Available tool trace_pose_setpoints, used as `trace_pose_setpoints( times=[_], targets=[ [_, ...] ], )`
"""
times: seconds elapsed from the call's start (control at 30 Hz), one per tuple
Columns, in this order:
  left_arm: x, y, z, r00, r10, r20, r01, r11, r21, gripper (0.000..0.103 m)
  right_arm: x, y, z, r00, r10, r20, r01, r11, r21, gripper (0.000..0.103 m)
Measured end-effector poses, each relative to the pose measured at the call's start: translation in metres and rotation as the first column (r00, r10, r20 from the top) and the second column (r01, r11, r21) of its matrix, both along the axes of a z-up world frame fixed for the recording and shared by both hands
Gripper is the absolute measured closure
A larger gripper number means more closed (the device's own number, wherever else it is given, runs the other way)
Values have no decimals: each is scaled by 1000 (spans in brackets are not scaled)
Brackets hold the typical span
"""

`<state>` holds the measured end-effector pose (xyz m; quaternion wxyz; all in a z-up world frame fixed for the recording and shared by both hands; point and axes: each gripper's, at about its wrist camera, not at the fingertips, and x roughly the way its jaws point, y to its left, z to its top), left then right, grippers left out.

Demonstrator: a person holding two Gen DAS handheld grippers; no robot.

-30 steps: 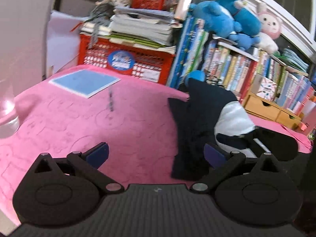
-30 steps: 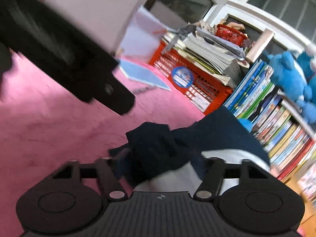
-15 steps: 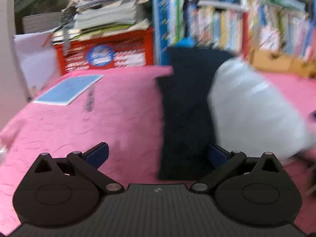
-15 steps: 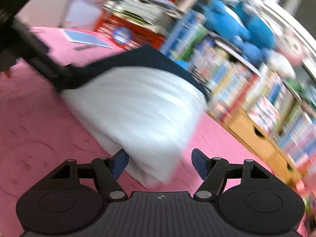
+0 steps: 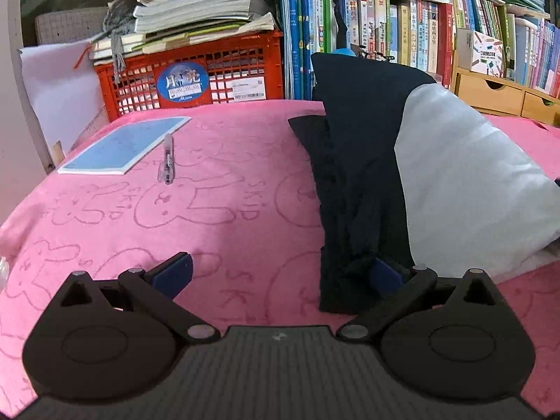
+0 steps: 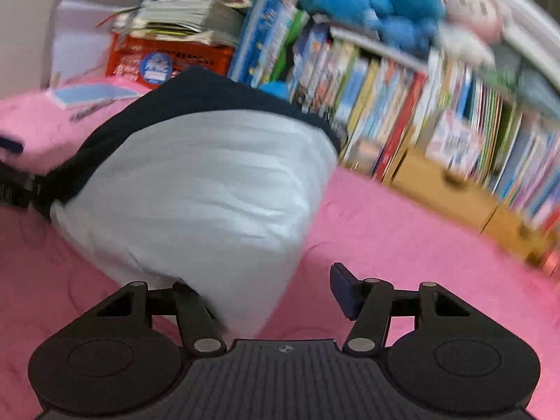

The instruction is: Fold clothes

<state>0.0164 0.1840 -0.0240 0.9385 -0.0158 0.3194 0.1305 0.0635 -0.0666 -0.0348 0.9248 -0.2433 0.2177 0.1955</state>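
1. The garment, dark navy with a white part, lies on the pink worktop before the bookshelf.
2. The left tool is spread wide; its right pad sits against the navy edge.
3. The right tool is closing, white cloth between its fingers; in the blur, probably not yet pinched.
4. A notebook and pen lie far left.
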Motion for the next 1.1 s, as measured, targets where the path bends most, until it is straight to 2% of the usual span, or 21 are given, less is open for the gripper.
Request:
trace_pose_setpoints(
  times=[0.1, 0.13, 0.17, 0.2, 0.23, 0.4, 0.43, 0.47, 0.5, 0.53, 0.57, 0.63, 0.7, 0.77, 0.93, 1.0, 1.03, 1.07, 1.1],
  targets=[
    [0, 2, -1, 1000, -13, -3, 13, 1000, -16, 0, -10, -2, -9, 997, 25, 78, -16, 993, -118, 45],
    [0, 3, -1, 1000, -17, -4, 17, 1000, -22, 0, -9, -1, -13, 996, 25, 80, -14, 992, -129, 50],
    [0, 2, -1, 1000, -18, -3, 18, 1000, -17, 0, -8, 1, -16, 997, 27, 70, -18, 993, -120, 69],
    [-1, 1, 0, 1000, -19, -3, 19, 1000, -9, 0, -8, 7, -15, 998, 38, 47, -32, 992, -118, 80],
    [-1, 0, 0, 1000, -19, -5, 19, 1000, 2, 0, -11, 11, -13, 997, 38, 61, -30, 991, -134, 84],
    [-5, -15, 9, 998, -60, -11, 61, 998, 32, 0, -19, -2, 10, 988, 6, 157, 15, 991, -134, 88],
    [-7, -22, 9, 997, -74, -15, 74, 996, 49, 0, -19, -13, 16, 985, -28, 171, 51, 990, -133, 91],
    [-8, -29, 7, 998, -53, -22, 55, 993, 102, 0, -20, -24, 21, 981, -62, 184, 87, 988, -132, 96],
    [-10, -36, 4, 999, -20, -28, 24, 986, 166, 0, -20, -34, 27, 976, -95, 198, 122, 984, -130, 96],
    [-13, -38, 4, 1000, -7, -30, 12, 985, 173, 0, -21, -45, 32, 969, -129, 211, 158, 979, -127, 98],
    [-17, -37, 4, 1000, 0, -30, 5, 987, 161, 0, -25, -62, 37, 965, -168, 203, 193, 975, -113, 99],
    [-27, -31, 10, 1000, -25, -15, 26, 997, 79, 2, -33, -95, 47, 952, -244, 185, 263, 961, -86, 100],
    [-35, -29, 17, 999, -49, 17, 48, 998, 26, 2, -47, -118, 51, 951, -263, 162, 278, 958, -72, 100],
    [-40, -31, 27, 996, -71, 55, 71, 997, 3, 2, -57, -124, 44, 962, -234, 138, 248, 964, -97, 100],
    [-42, -51, 48, 981, -148, 129, 151, 988, -12, 0, -52, -116, 21, 991, -134, -20, 135, 991, 0, 91],
    [-41, -56, 49, 975, -181, 131, 186, 982, -26, 0, -58, -102, 19, 997, -22, -68, 28, 997, 76, 80],
    [-41, -58, 48, 974, -191, 123, 196, 980, -29, 0, -63, -93, 19, 996, 42, -78, -33, 994, 106, 68],
    [-40, -59, 46, 975, -191, 112, 195, 980, -25, 0, -71, -80, 18, 993, 107, -56, -101, 990, 95, 54],
    [-39, -59, 44, 978, -183, 100, 186, 982, -18, 0, -78, -68, 15, 987, 157, -18, -156, 986, 61, 47]
  ],
)
